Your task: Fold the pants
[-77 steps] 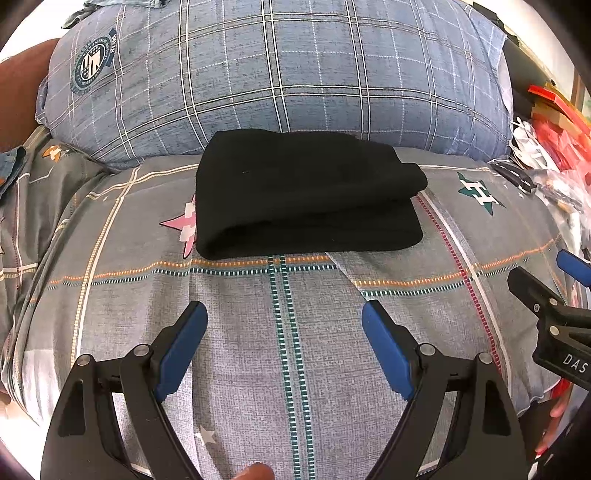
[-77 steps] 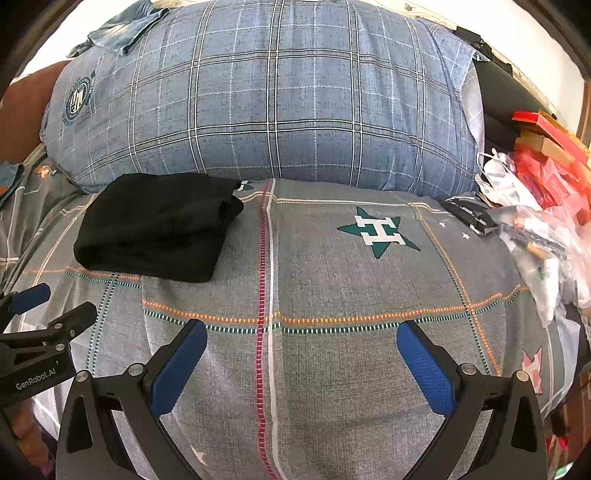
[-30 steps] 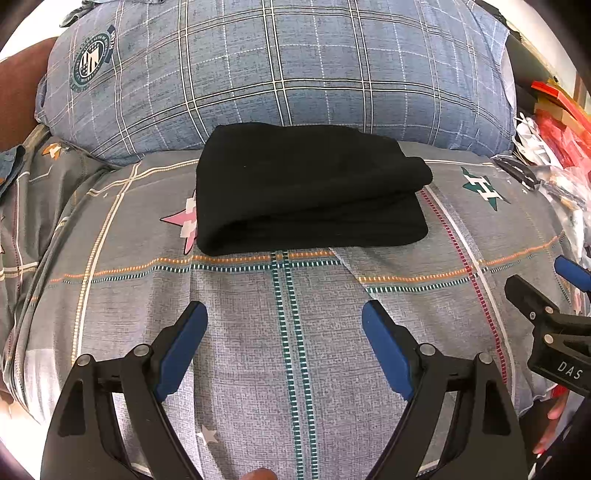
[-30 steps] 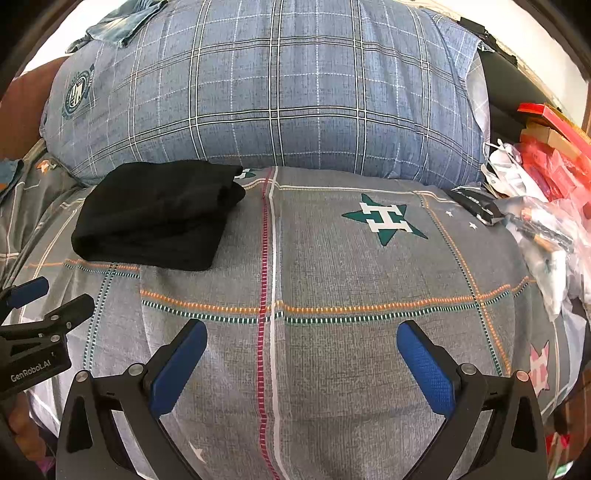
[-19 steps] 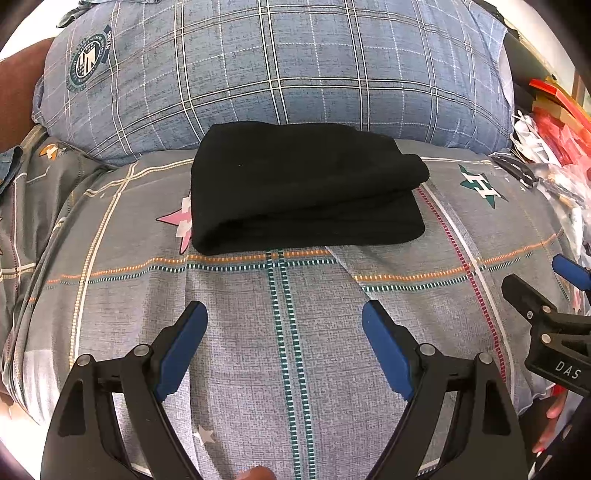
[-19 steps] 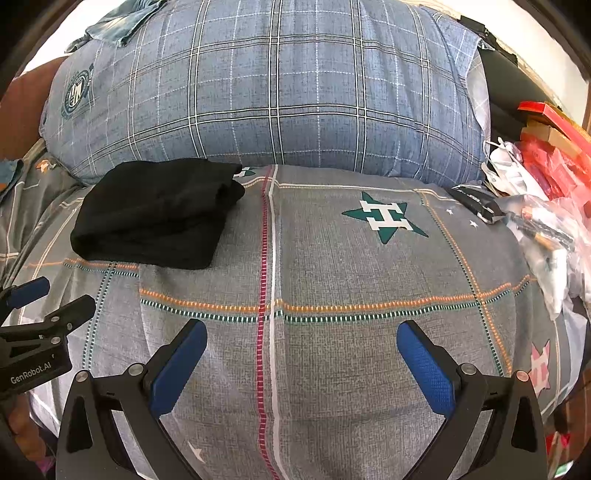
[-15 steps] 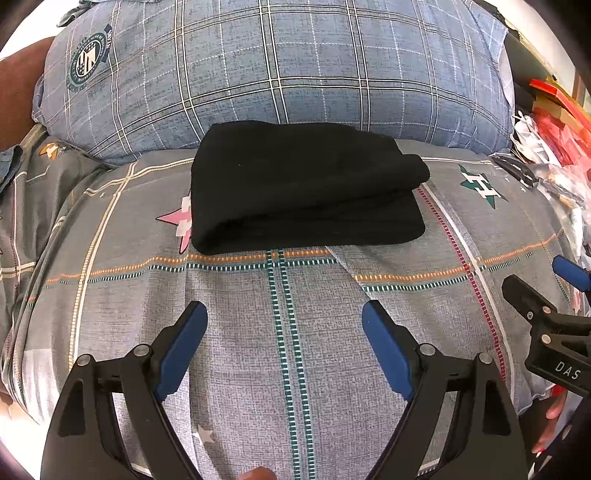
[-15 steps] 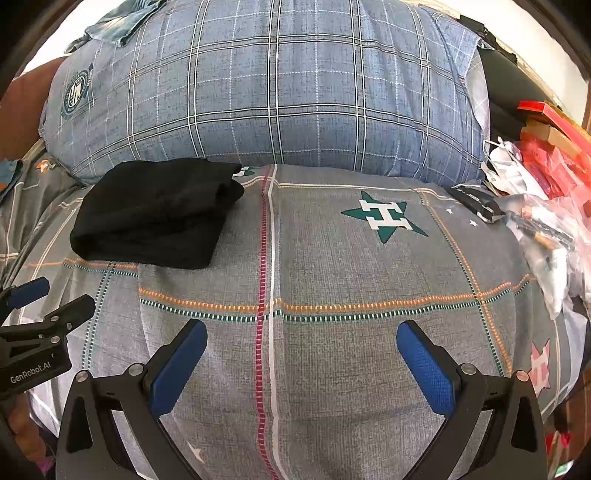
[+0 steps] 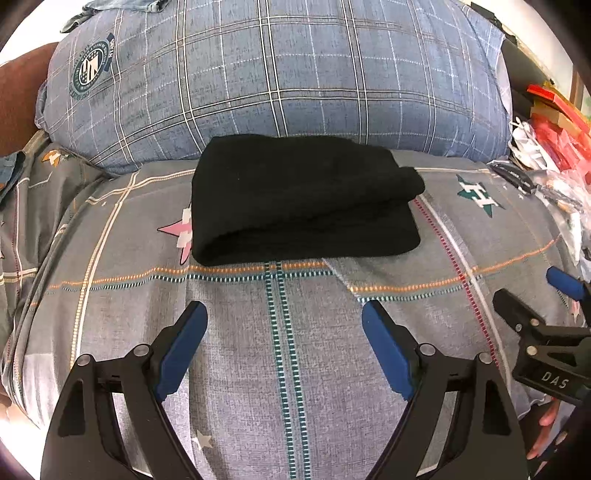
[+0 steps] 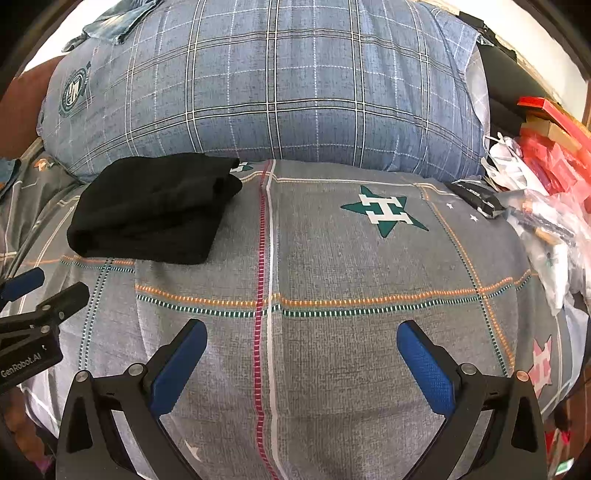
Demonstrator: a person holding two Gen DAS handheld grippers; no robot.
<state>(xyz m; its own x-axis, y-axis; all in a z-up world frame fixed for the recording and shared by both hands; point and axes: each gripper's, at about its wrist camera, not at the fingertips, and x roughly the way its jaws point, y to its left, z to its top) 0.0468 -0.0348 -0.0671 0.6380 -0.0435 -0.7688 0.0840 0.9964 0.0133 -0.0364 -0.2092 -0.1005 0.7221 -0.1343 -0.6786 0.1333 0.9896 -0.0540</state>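
Note:
Black pants [image 9: 299,199] lie folded in a thick rectangle on the grey patterned bedspread [image 9: 280,332], just in front of a big blue plaid pillow. In the right wrist view the pants [image 10: 147,210] sit at the far left. My left gripper [image 9: 282,317] hovers open over bare bedspread, short of the pants' near edge, nothing between its blue pads. My right gripper [image 10: 301,338] is also open and empty, further right over the bedspread. Each gripper shows at the other view's edge: the right gripper [image 9: 546,306], the left gripper [image 10: 40,291].
The blue plaid pillow [image 9: 280,81] rises behind the pants. Plastic bags and red packets [image 10: 546,192] crowd the bed's right edge. A black strap-like item [image 10: 476,197] lies near them. A denim garment [image 10: 118,22] lies on top of the pillow. A person's fingers [image 9: 546,424] show at lower right.

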